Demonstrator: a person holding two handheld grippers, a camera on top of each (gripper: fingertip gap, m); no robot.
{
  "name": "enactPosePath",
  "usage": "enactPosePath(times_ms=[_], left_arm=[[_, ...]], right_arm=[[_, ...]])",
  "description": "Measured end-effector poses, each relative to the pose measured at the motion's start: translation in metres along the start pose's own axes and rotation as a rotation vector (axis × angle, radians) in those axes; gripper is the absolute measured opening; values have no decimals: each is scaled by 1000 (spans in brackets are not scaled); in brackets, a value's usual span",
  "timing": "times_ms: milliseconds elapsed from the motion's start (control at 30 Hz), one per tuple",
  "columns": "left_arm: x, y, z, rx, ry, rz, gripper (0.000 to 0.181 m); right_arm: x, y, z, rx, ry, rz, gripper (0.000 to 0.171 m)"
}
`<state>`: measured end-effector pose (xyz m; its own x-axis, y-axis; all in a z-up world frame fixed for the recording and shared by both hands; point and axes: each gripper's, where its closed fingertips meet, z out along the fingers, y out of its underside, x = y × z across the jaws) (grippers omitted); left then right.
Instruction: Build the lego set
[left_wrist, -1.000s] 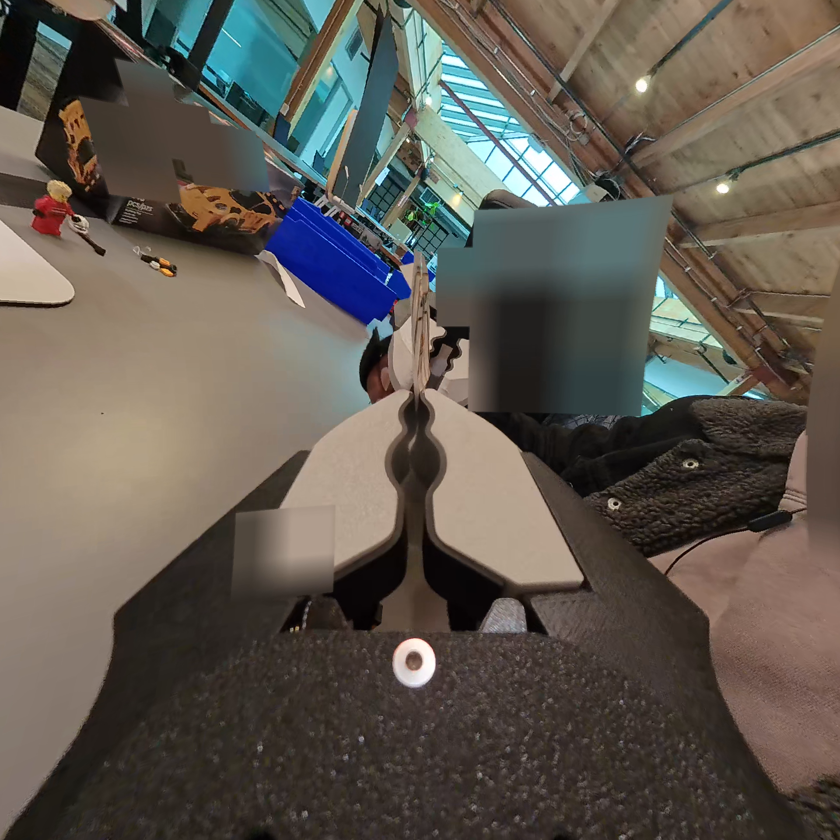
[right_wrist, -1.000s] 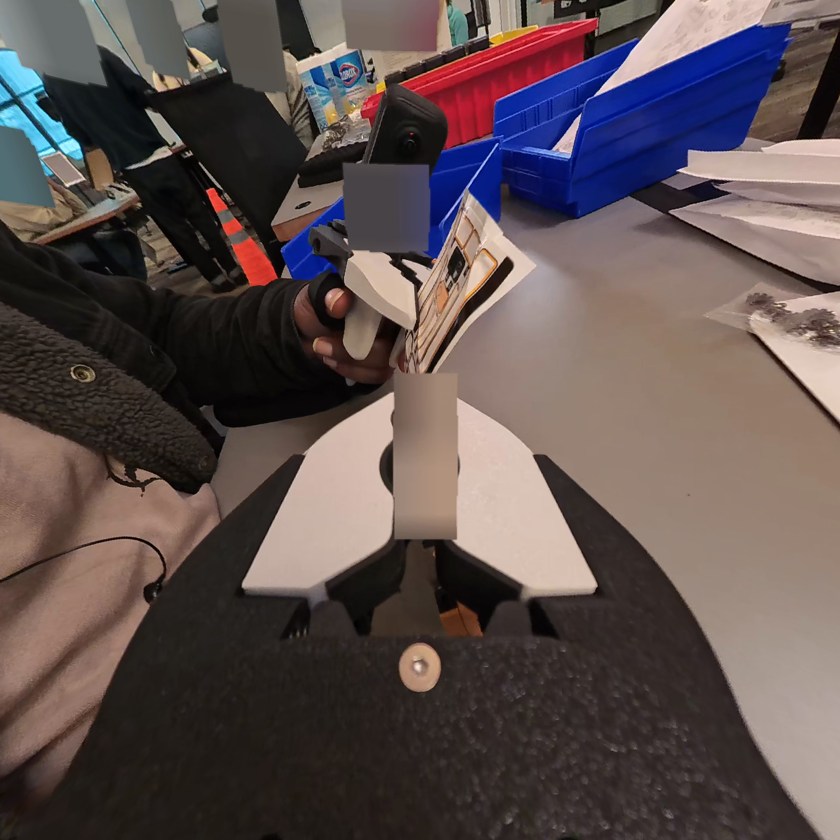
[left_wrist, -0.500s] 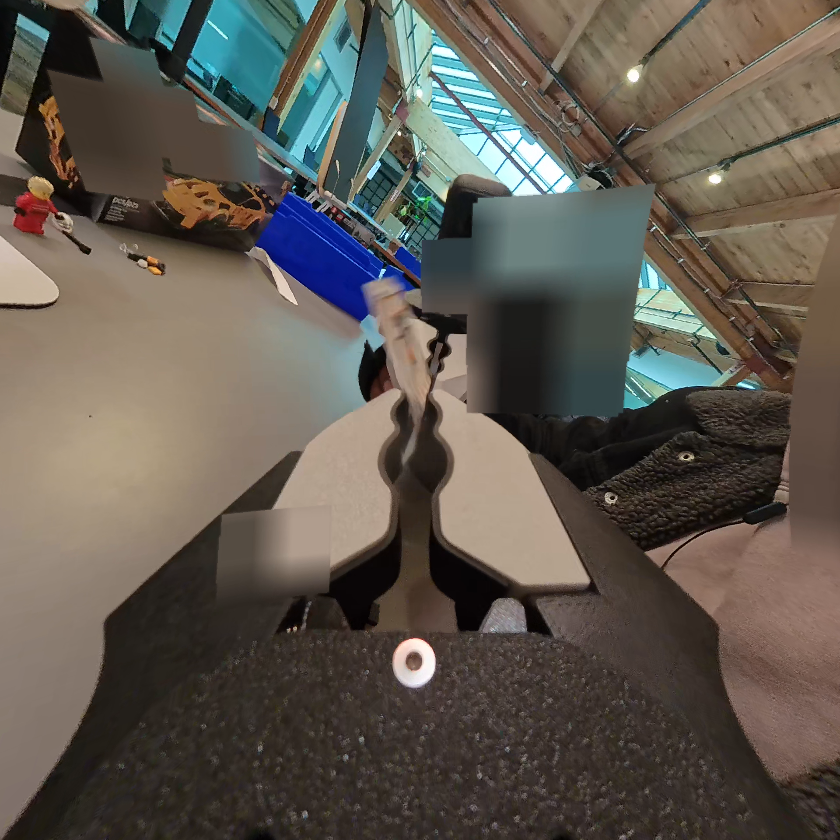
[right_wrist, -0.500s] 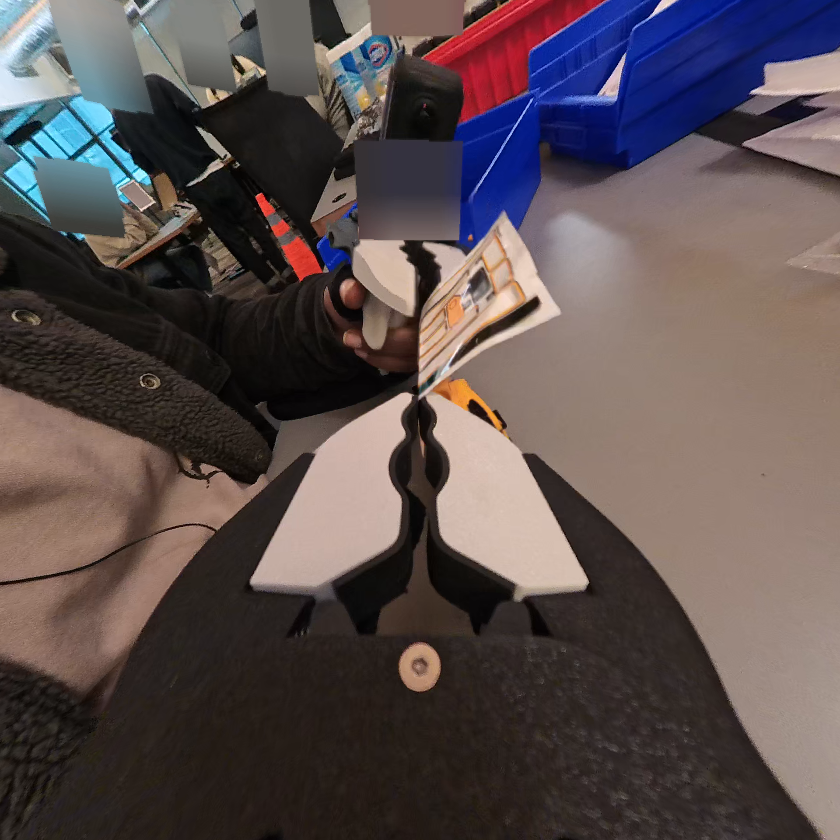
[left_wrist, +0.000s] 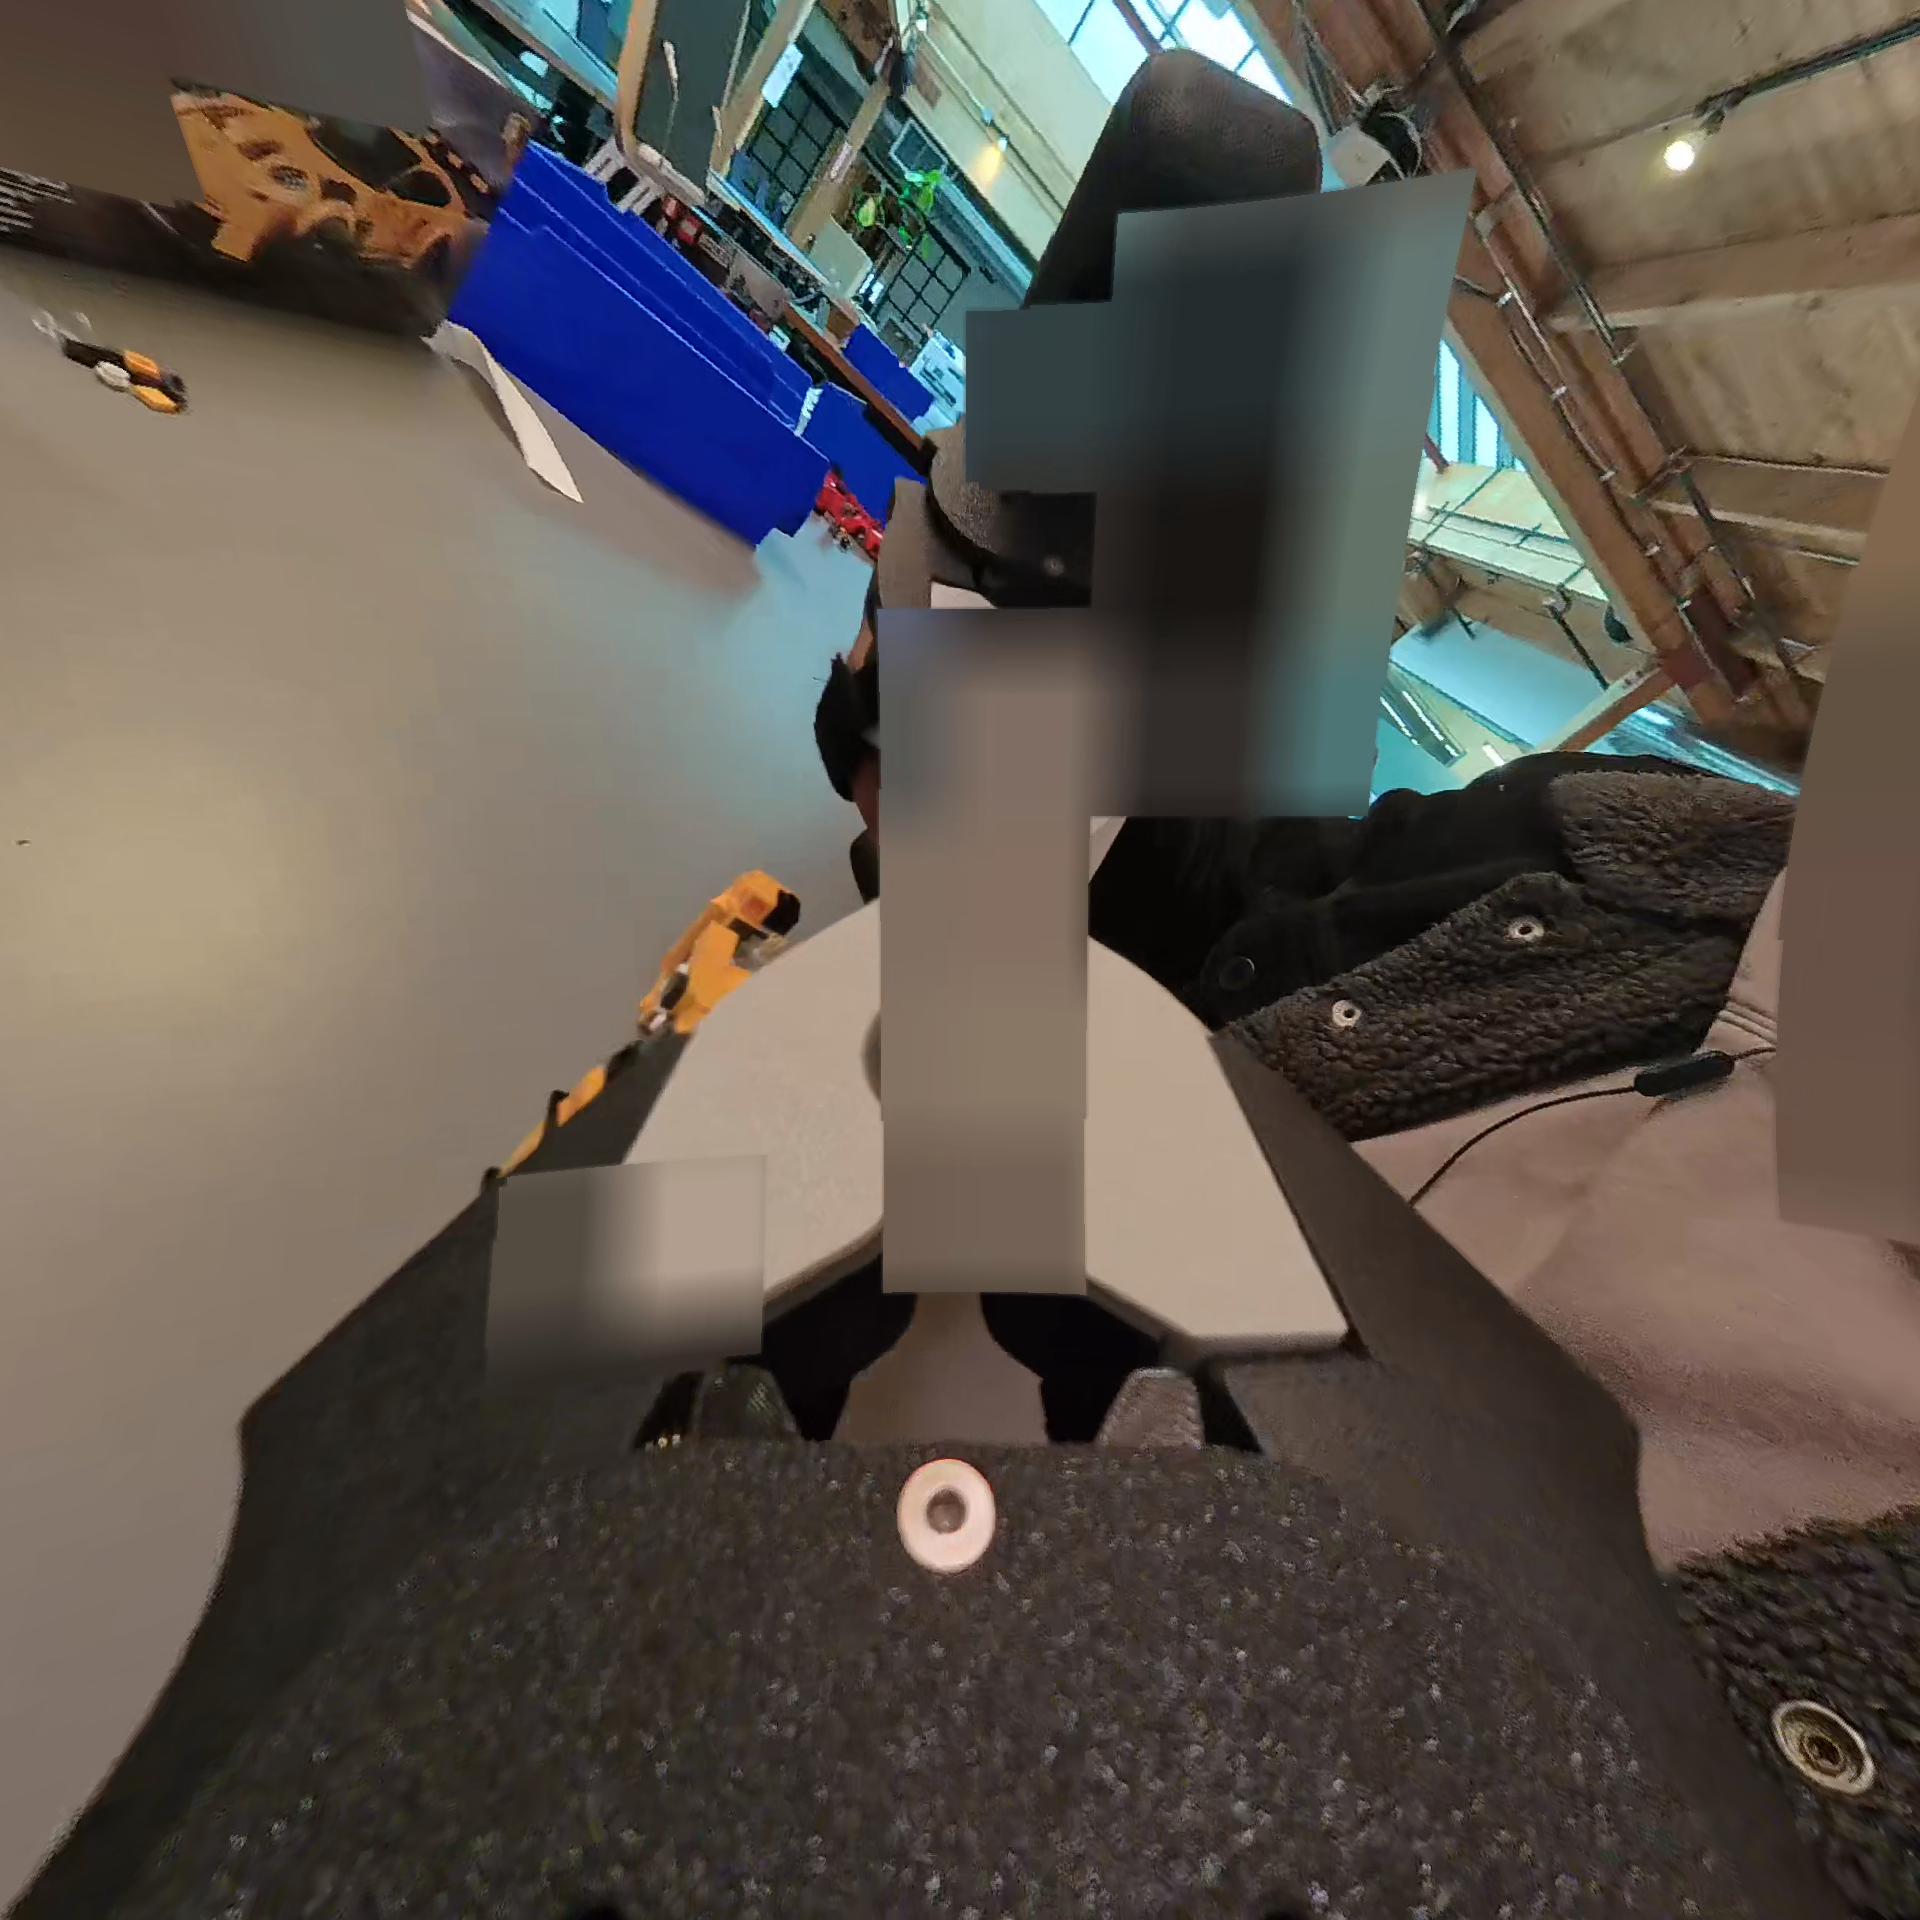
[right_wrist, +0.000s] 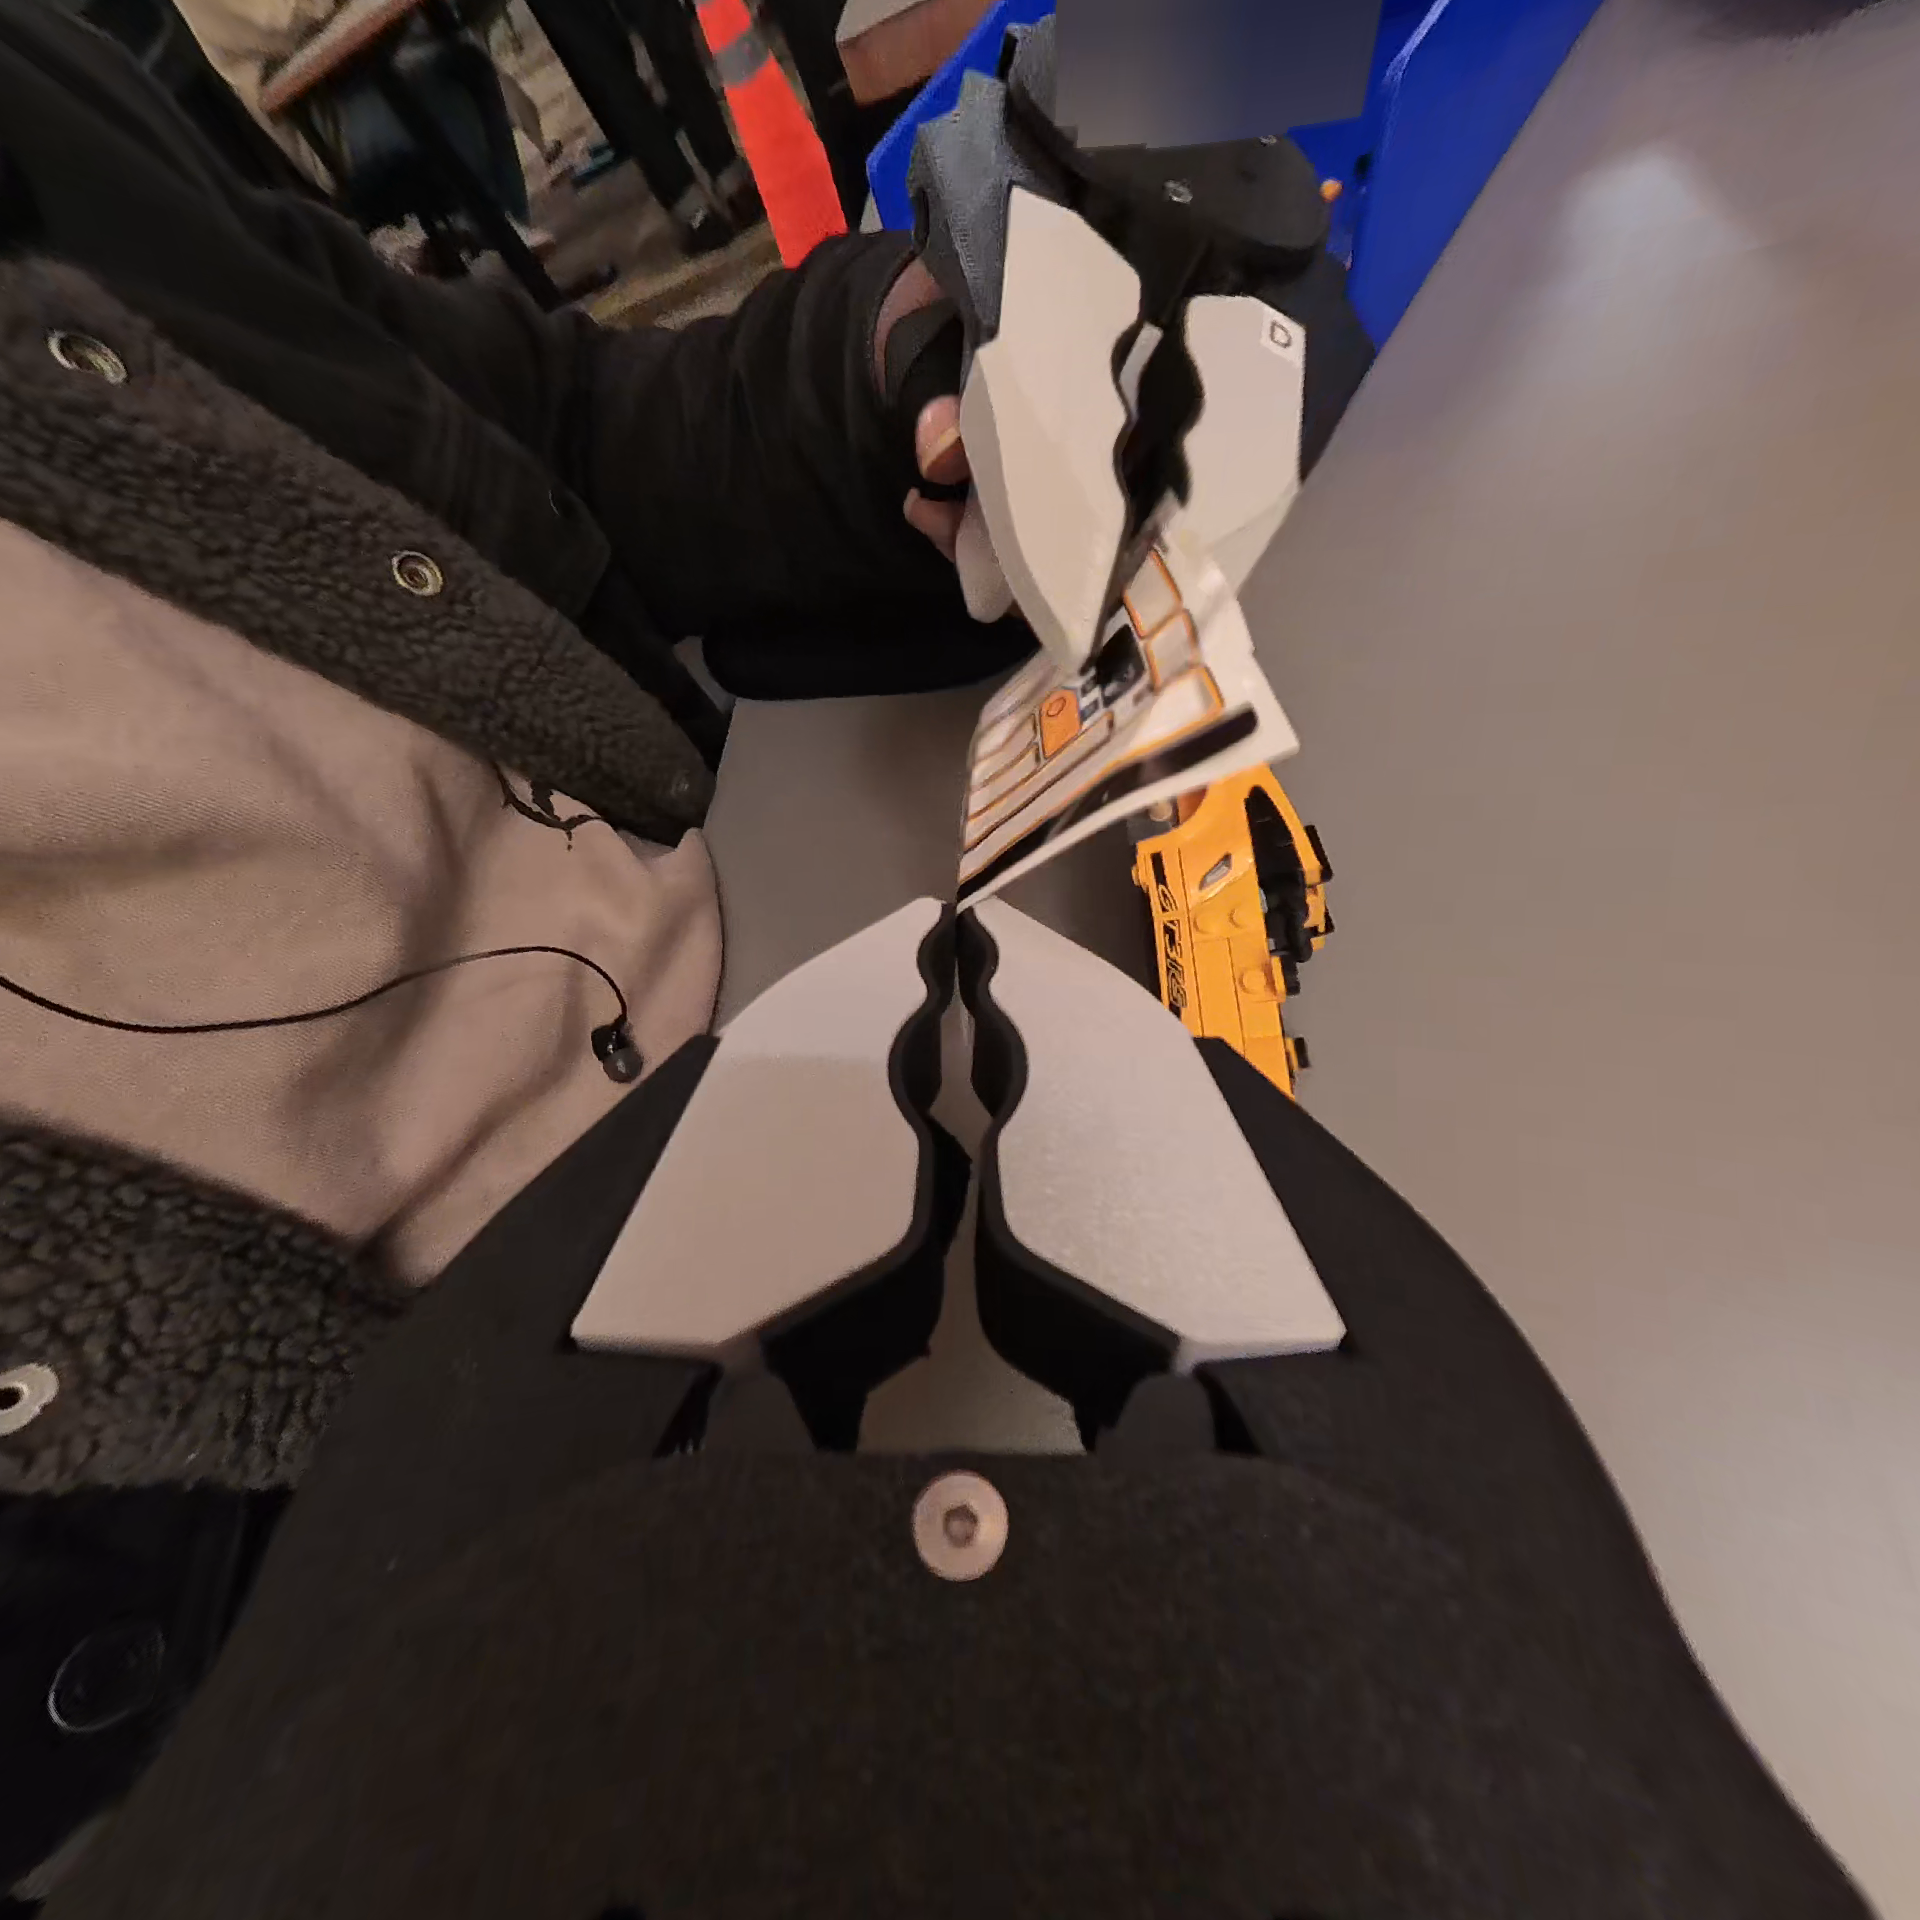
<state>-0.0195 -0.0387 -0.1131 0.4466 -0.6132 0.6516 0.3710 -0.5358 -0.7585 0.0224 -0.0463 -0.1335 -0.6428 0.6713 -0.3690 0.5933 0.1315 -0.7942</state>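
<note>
A white sticker sheet (right_wrist: 1112, 748) with orange and black stickers hangs just above the grey table (right_wrist: 1610, 831). My left gripper (right_wrist: 1101, 623) is shut on its upper edge. In the left wrist view a blurred patch hides its tips, and only its fingers (left_wrist: 790, 1091) show. My right gripper (right_wrist: 956, 914) is shut, with its tips on the sheet's lower corner. An orange lego car (right_wrist: 1236, 925) stands on the table under the sheet, right of my right gripper. It also shows in the left wrist view (left_wrist: 717, 956).
Blue bins (left_wrist: 644, 353) and a dark lego box (left_wrist: 301, 208) stand at the table's far side, with small loose parts (left_wrist: 125, 369) and a paper (left_wrist: 520, 416) near them. A person's fleece jacket (right_wrist: 312, 623) is close on the left. Another blue bin (right_wrist: 1455, 135) stands behind the left gripper. The left gripper's tips are roughly 5 cm from the right gripper's.
Both grippers and the sheet have moved down toward the table. The sheet has tipped from upright to hanging downward. The orange car has come into view under it.
</note>
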Motion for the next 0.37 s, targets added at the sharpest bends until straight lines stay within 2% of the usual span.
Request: enactPosePath(times_ms=[33,300,367], left_arm=[[2,0,0,2,7,5,0],[7,-20,-6,137,26,-32,0],[6,-26,-9,194,27,-53,0]], right_arm=[[0,-1,-1,-6,6,-7,0],[12,-20,-16,146,63,12,0],[17,-24,-19,204,80,19,5]])
